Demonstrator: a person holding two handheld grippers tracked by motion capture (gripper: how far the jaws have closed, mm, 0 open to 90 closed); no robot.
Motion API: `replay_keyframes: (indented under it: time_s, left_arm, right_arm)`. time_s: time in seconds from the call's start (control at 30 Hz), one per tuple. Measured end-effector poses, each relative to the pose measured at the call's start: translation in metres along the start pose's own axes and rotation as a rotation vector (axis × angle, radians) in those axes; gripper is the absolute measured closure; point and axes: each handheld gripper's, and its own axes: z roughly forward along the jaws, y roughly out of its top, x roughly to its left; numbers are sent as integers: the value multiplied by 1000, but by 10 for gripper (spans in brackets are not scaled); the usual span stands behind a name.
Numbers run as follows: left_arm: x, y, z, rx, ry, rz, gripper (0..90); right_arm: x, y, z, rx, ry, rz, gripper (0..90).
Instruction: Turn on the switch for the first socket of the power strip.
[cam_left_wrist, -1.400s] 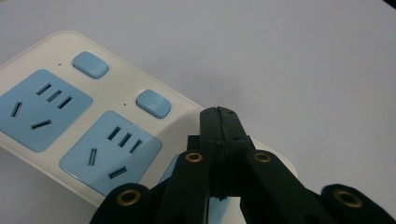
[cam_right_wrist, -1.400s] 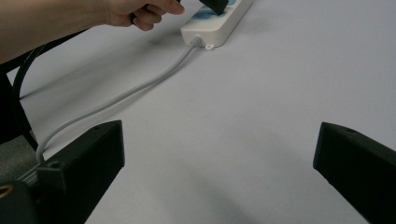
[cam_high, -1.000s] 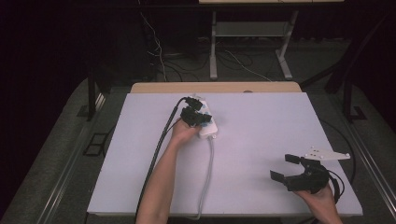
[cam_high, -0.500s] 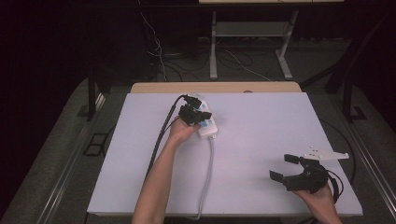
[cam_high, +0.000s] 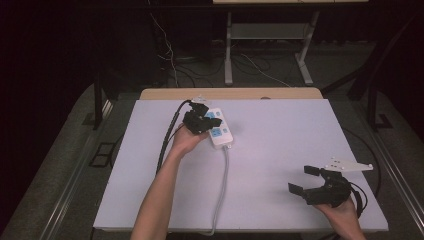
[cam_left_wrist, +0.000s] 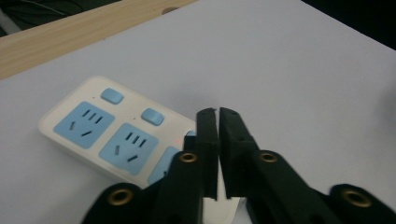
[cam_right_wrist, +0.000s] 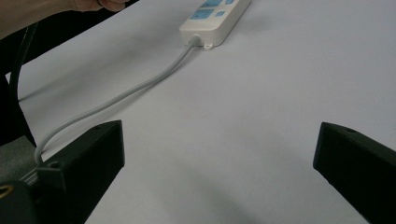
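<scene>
Left gripper barely shifted — pinched together over one power strip — right gripper agape.

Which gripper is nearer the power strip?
Left. The left gripper, shut, sits right over the power strip; the right gripper rests open near the table's front right corner.

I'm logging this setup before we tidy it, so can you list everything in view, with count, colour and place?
Power strip: one, white with blue sockets and buttons, far-left part of the table.
Strip's cord: one, grey, runs from the strip to the near edge.
Table: one, white top, wooden strip along its far edge.
Left tongs: one, black, shut, tips over the strip's near end.
Right tongs: one, black, open, near-right corner, grey plate on top.
</scene>
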Motion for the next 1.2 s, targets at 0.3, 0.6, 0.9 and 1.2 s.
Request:
replay_keyframes:
  time_s: [0.3, 0.6, 0.9, 1.2]
  left_arm:
    - [3, -7, -24, -19, 10, -33, 505]
    - [6, -22, -51, -55, -17, -60, 179]
    - [3, -35, -78, -73, -16, -60, 0]
    - [-7, -52, -91, -72, -29, -44, 0]
  right_arm:
    - [1, 0, 3, 6, 1, 0, 16]
    - [2, 0, 5, 13, 9, 2, 16]
    - [3, 0, 6, 15, 11, 0, 16]
    - [4, 0, 7, 18, 11, -2, 16]
